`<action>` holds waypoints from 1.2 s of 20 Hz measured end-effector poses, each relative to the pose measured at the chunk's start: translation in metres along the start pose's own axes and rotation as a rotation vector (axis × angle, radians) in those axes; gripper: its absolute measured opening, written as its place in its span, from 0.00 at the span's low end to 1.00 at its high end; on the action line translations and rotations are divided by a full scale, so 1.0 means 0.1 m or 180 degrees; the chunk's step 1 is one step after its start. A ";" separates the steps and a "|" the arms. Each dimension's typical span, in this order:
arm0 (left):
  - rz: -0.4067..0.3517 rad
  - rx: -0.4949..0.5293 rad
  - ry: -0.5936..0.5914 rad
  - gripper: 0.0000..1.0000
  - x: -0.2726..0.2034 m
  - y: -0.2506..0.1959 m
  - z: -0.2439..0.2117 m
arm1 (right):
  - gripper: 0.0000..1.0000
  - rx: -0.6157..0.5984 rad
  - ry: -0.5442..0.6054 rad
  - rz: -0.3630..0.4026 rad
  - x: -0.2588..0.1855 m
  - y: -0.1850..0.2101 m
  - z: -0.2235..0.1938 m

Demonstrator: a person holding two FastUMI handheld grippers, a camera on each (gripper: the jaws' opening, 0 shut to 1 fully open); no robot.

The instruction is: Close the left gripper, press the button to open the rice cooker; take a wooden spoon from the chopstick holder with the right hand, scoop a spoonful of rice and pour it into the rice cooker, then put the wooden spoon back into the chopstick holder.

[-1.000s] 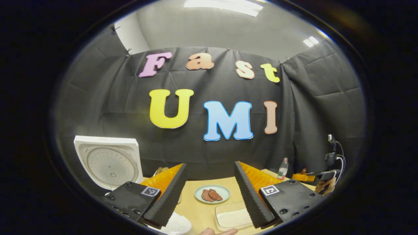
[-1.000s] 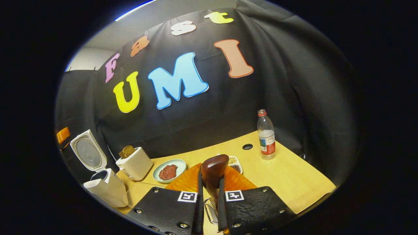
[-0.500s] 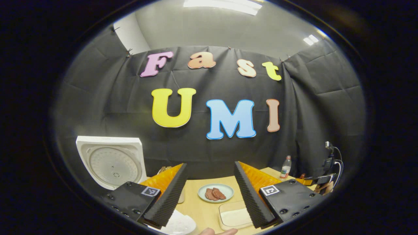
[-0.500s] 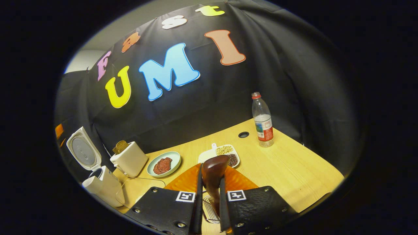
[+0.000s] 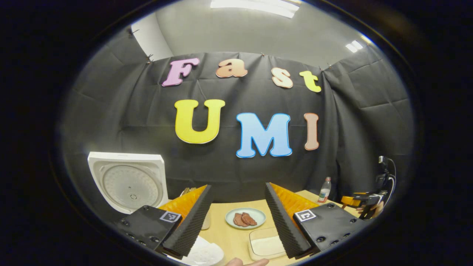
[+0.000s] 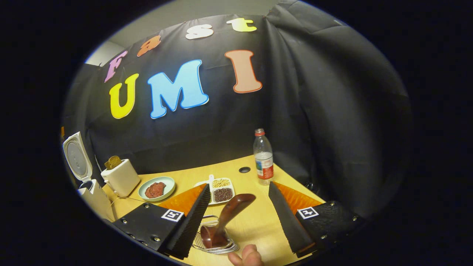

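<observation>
Right gripper [image 6: 236, 210] just let go: half a second back its 2 fingers were clamped on the wooden spoon's handle, and now they stand spread wide with the wooden spoon [image 6: 226, 221] sitting free between them, touching neither finger. Its bowl end is down in the wire chopstick holder [image 6: 216, 242], handle leaning up and to the right. A fingertip [image 6: 248, 255] pokes in at the bottom edge just beside the holder.

On the wooden table [image 6: 255, 221] behind it: a divided dish of beans [image 6: 220, 191], a green plate with reddish meat [image 6: 157, 188], a white toaster [image 6: 121, 176] with bread sticking out, and a water bottle [image 6: 263, 157] near the back edge. Far left, the rice cooker [image 6: 87, 181] stands with its lid up.

Left gripper [image 5: 238, 218] hasn't really changed, fingers wide apart and holding nothing, hovering above the table. In the left gripper view the cooker's raised lid [image 5: 129, 181] is on the left, the meat plate sits between the fingers farther off, with a clear tray of rice [image 5: 266, 244] nearer. The other gripper is far right, too small to read.
</observation>
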State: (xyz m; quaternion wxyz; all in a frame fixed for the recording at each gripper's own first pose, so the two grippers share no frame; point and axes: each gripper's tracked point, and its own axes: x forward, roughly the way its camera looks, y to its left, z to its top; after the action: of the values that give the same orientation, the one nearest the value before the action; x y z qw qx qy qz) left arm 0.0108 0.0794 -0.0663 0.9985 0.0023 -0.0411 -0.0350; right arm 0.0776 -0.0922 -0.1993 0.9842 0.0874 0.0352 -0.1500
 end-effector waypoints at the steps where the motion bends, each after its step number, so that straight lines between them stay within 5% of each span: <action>1: 0.0022 0.0000 -0.0008 0.96 -0.02 0.02 0.02 | 0.96 -0.0041 -0.0093 0.0000 -0.04 -0.01 0.14; 8: 0.0156 0.0086 0.0004 0.98 -0.10 0.14 0.10 | 0.96 -0.0194 -0.0424 0.0559 -0.35 0.51 1.18; 16: 0.0464 0.0185 -0.0022 0.94 0.08 0.93 0.59 | 0.96 -0.0373 -0.0388 0.0811 -0.49 0.78 1.20; 20: 0.0699 -0.0079 -0.0026 0.71 0.26 1.63 0.82 | 0.96 -0.0350 -0.0341 0.0789 -0.49 0.68 1.13; 21: 0.0774 -0.0155 -0.0030 0.49 0.27 1.82 0.87 | 0.96 -0.0338 -0.0342 0.0774 -0.48 0.66 1.13; 24: 0.1133 -0.0117 -0.0021 0.35 0.35 2.43 0.92 | 0.96 -0.0300 -0.0343 0.0711 -0.46 0.57 1.12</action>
State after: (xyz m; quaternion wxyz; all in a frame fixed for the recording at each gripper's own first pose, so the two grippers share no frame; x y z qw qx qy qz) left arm 0.0551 0.3196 0.0301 0.9887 -0.0233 -0.0434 0.1416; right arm 0.0554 -0.0459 -0.0761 0.9982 0.0363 -0.0207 -0.0422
